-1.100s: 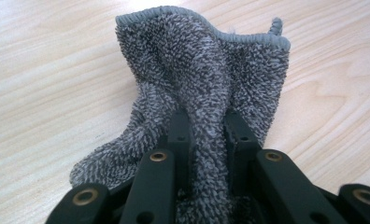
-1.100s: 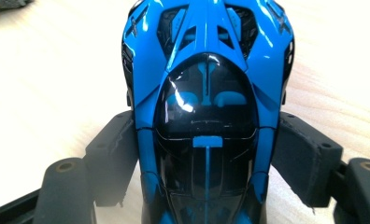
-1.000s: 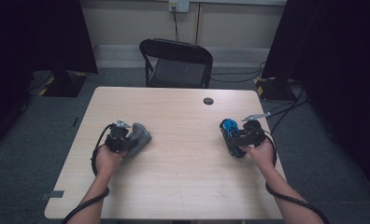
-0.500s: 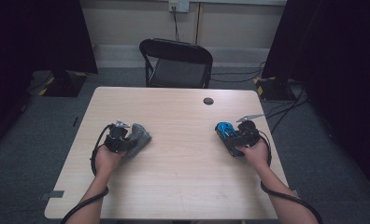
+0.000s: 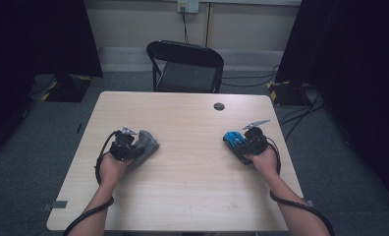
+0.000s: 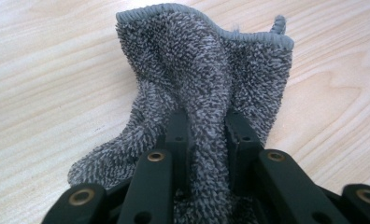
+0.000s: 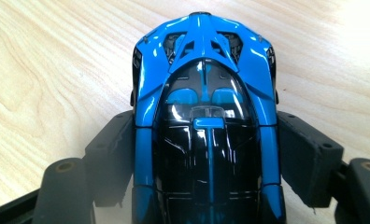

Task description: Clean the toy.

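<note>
The left gripper (image 5: pixel 133 147) pinches a grey cloth (image 6: pixel 206 88) resting on the table (image 5: pixel 192 196); the right gripper (image 5: pixel 239 142) clamps a blue car (image 7: pixel 204 116) by its 2 sides. Likely step: bringing both together; next, the cloth must meet the car's body to wipe it

A light wooden table (image 5: pixel 192 196) fills the middle. A small black round cap (image 5: pixel 219 106) sits in its top at one o'clock from the centre. A black folding chair (image 5: pixel 185 66) stands at twelve o'clock beyond the far edge. Black cables (image 5: pixel 300 115) lie on the grey floor (image 5: pixel 30 162) at two o'clock.
</note>
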Tool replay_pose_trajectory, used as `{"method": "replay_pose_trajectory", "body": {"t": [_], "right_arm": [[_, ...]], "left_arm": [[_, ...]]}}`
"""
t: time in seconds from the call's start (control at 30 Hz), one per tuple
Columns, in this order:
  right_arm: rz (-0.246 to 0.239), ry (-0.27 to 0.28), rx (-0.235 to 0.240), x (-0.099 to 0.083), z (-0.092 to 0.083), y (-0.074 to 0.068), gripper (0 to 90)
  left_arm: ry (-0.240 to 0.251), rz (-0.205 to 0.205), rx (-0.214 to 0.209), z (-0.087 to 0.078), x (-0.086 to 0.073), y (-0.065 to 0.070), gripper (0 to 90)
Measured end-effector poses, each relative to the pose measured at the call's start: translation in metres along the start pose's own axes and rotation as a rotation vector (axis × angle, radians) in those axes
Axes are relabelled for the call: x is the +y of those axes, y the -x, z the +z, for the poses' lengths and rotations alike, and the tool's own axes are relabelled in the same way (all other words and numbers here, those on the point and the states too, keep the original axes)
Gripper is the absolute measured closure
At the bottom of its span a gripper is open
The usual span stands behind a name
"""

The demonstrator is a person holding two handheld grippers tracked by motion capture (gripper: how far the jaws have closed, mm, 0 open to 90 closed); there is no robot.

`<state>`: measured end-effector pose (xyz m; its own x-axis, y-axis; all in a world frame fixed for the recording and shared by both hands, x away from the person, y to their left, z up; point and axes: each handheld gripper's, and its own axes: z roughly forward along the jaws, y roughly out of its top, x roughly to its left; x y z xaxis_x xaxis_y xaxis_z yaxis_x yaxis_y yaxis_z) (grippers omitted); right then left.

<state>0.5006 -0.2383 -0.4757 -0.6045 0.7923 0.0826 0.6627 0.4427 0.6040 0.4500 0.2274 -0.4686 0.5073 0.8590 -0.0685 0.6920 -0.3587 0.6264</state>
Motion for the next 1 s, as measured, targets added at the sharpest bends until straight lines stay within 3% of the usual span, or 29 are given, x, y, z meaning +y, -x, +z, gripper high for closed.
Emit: {"method": "replay_pose_trajectory", "body": {"t": [0.27,0.67,0.87,0.93,1.0], "right_arm": [[-0.012,-0.016,-0.016,0.001,0.006,-0.002,26.5],[-0.027,-0.028,-0.037,0.001,0.011,-0.005,25.8],[-0.006,-0.029,-0.019,0.001,0.013,-0.002,20.6],[0.017,-0.004,0.002,0.001,0.011,-0.001,19.4],[0.016,0.006,-0.005,0.002,0.009,-0.001,17.1]], "left_arm": [[0.003,-0.005,0.001,0.001,-0.001,0.000,73.6],[0.023,-0.026,-0.004,0.001,-0.003,-0.002,65.2],[0.065,-0.007,-0.003,0.000,-0.002,-0.002,49.2],[0.089,0.003,-0.002,-0.002,-0.003,-0.002,40.7],[0.093,-0.002,0.004,-0.003,-0.002,-0.002,36.4]]}}
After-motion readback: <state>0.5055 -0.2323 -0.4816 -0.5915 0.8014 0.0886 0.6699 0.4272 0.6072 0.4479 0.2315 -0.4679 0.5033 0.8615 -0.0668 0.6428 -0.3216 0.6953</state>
